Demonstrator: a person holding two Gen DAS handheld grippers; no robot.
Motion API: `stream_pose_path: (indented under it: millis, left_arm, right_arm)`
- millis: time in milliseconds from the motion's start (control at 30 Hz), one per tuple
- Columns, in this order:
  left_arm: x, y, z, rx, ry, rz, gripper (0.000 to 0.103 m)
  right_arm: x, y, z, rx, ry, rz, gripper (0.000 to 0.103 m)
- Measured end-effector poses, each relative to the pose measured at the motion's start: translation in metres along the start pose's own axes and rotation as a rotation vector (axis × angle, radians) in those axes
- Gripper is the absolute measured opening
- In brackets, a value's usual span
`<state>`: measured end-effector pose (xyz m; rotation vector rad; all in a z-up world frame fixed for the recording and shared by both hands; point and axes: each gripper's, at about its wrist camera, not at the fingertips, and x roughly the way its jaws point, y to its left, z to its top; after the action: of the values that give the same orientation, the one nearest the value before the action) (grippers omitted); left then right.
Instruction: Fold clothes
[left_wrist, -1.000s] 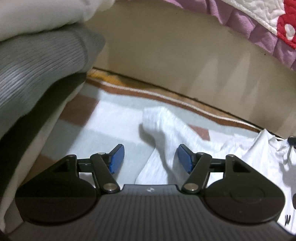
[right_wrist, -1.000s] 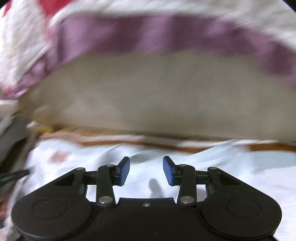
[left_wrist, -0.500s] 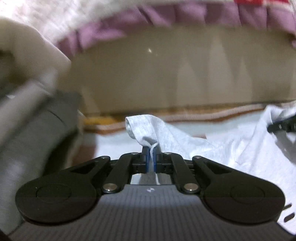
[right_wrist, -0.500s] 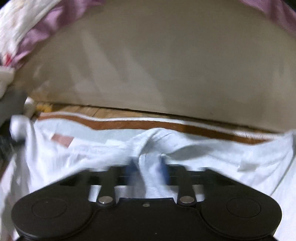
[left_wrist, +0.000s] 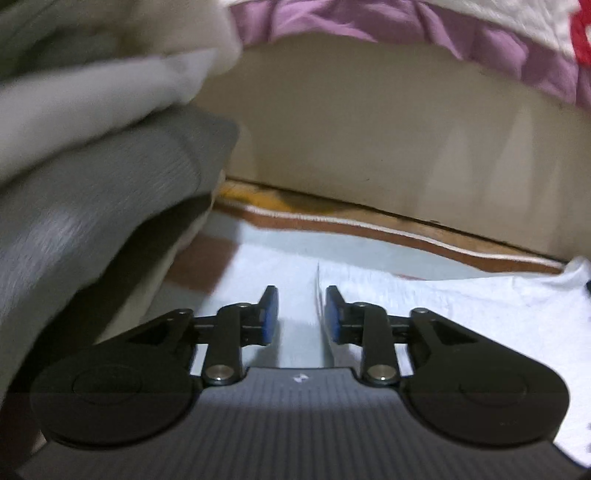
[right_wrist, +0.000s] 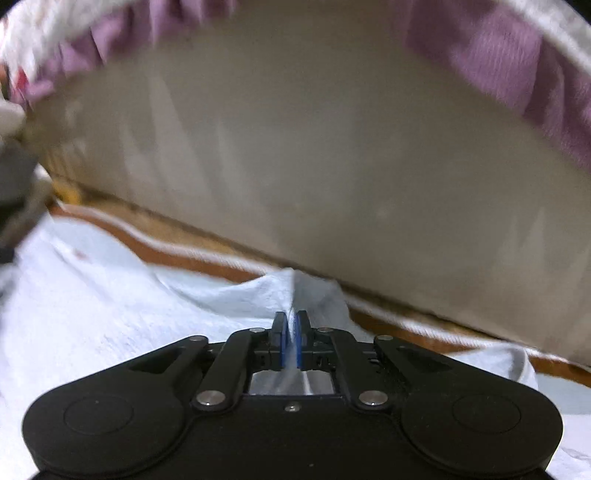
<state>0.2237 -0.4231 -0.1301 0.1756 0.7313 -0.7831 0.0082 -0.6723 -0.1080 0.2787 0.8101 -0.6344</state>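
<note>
On the pale blue blanket (left_wrist: 273, 254) lies the white garment (left_wrist: 443, 295), spread flat to the right in the left wrist view, its near edge running straight up between the blue pads of the left gripper (left_wrist: 301, 315). Those jaws have just been opening and now stand apart; the cloth edge sits close to the right-hand pad, with no pinch on it. Seen from the right wrist, the same white garment (right_wrist: 110, 295) rises into a small peak where the right gripper (right_wrist: 291, 339) has its jaws closed tight on a fold of it.

Just left of the left gripper, a stack of folded clothes (left_wrist: 92, 206) crowds the view: a ribbed grey piece under a whitish one, overhanging the blanket and standing close beside the left finger. Beyond the garment runs the blanket's brown border with a white line (left_wrist: 369, 225), then a strip of wooden floor (left_wrist: 280, 199). Behind that stands a beige panel (right_wrist: 314, 166), with a purple frill of bedding (right_wrist: 517, 74) hanging over its top edge.
</note>
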Motion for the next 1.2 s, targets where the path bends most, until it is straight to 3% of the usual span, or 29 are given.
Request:
stream_pose_path:
  millis: [33, 100, 200, 333, 467, 533, 600, 633, 667, 700, 733, 767, 867, 933, 1000, 1067, 1133, 1200]
  left_arm:
    - [-0.006, 0.005, -0.003, -0.031, 0.011, -0.039, 0.044]
    - [-0.018, 0.01, -0.014, -0.068, 0.022, -0.083, 0.049]
    - [-0.029, 0.013, -0.031, -0.107, 0.069, -0.139, 0.058]
    - [-0.025, 0.009, -0.048, -0.117, 0.132, -0.212, 0.059]
    - [-0.019, -0.005, -0.052, -0.091, 0.122, -0.205, 0.073]
    - [-0.015, -0.01, -0.05, -0.112, 0.111, -0.206, 0.084]
    - [-0.01, -0.014, -0.049, -0.134, 0.093, -0.209, 0.085]
    - [-0.008, -0.016, -0.049, -0.14, 0.076, -0.211, 0.081]
    - [-0.007, -0.018, -0.048, -0.144, 0.057, -0.22, 0.068]
    - [-0.005, -0.018, -0.047, -0.148, 0.05, -0.261, 0.003]
    - [-0.006, -0.015, -0.044, -0.164, 0.039, -0.319, 0.004]
    - [-0.014, -0.01, -0.04, -0.18, 0.007, -0.323, 0.004]
    - [-0.047, 0.001, -0.027, -0.176, -0.098, -0.205, 0.004]
    - [-0.059, -0.001, -0.026, -0.101, -0.149, -0.091, 0.004]
    - [-0.05, -0.005, -0.03, -0.043, -0.135, 0.027, 0.008]
    - [-0.035, 0.0, -0.033, -0.034, -0.068, 0.083, 0.022]
    - [-0.035, 0.016, -0.037, -0.108, -0.058, 0.039, 0.048]
    - [-0.036, 0.033, -0.042, -0.208, -0.031, -0.041, 0.055]
  right_arm:
    - [0.001, -0.001, -0.003, 0.002, -0.007, -0.006, 0.007]
    - [0.003, -0.002, -0.008, 0.005, -0.021, -0.019, 0.027]
    - [-0.001, -0.009, -0.014, 0.02, -0.041, -0.032, 0.028]
    - [-0.026, -0.032, -0.025, 0.083, -0.087, -0.111, 0.027]
    - [-0.058, -0.066, -0.043, 0.154, -0.128, -0.079, 0.033]
    - [-0.075, -0.083, -0.055, 0.17, -0.132, -0.069, 0.036]
    - [-0.09, -0.102, -0.067, 0.192, -0.146, -0.083, 0.039]
    - [-0.097, -0.112, -0.074, 0.207, -0.156, -0.097, 0.04]
    - [-0.103, -0.124, -0.081, 0.231, -0.156, -0.11, 0.04]
    - [-0.107, -0.136, -0.087, 0.251, -0.145, -0.124, 0.04]
    - [-0.111, -0.146, -0.093, 0.267, -0.136, -0.14, 0.04]
    - [-0.114, -0.152, -0.098, 0.265, -0.131, -0.161, 0.04]
    - [-0.115, -0.156, -0.111, 0.212, -0.116, -0.208, 0.04]
    - [-0.111, -0.152, -0.118, 0.185, -0.092, -0.197, 0.04]
    - [-0.108, -0.148, -0.121, 0.182, -0.08, -0.171, 0.04]
    - [-0.103, -0.145, -0.121, 0.177, -0.067, -0.162, 0.04]
    - [-0.097, -0.141, -0.118, 0.187, -0.063, -0.16, 0.041]
    - [-0.093, -0.142, -0.115, 0.225, -0.063, -0.158, 0.041]
